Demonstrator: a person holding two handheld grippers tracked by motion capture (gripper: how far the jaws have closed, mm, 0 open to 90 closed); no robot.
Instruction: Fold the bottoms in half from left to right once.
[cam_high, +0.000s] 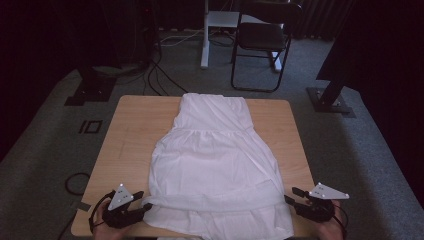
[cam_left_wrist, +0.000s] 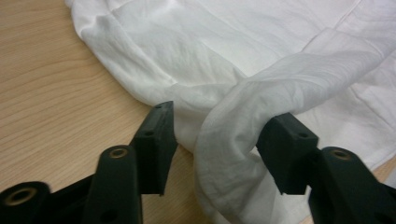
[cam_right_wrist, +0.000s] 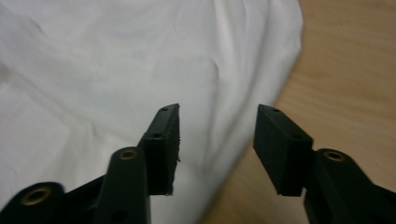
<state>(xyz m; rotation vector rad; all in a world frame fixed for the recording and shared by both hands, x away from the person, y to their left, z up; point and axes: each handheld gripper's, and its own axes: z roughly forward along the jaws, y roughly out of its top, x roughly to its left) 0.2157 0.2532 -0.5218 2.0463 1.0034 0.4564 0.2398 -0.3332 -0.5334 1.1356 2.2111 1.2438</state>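
Note:
A white dress (cam_high: 215, 155) lies flat on the wooden table (cam_high: 135, 125), bodice at the far side and skirt toward me. Its hem is folded up into a band (cam_high: 210, 202) across the skirt. My left gripper (cam_high: 145, 205) sits at the band's left end. In the left gripper view its jaws stand apart around a rolled fold of the cloth (cam_left_wrist: 233, 130), and the pads do not pinch it. My right gripper (cam_high: 292, 196) is at the skirt's right edge. The right gripper view shows it (cam_right_wrist: 217, 135) open over the dress edge (cam_right_wrist: 243, 93), with nothing held.
Beyond the table stand a black folding chair (cam_high: 262, 40) and a white desk leg (cam_high: 205, 35). Black stand bases (cam_high: 330, 100) (cam_high: 90, 90) sit on the grey carpet at both sides. Cables (cam_high: 75, 182) lie on the floor at the left.

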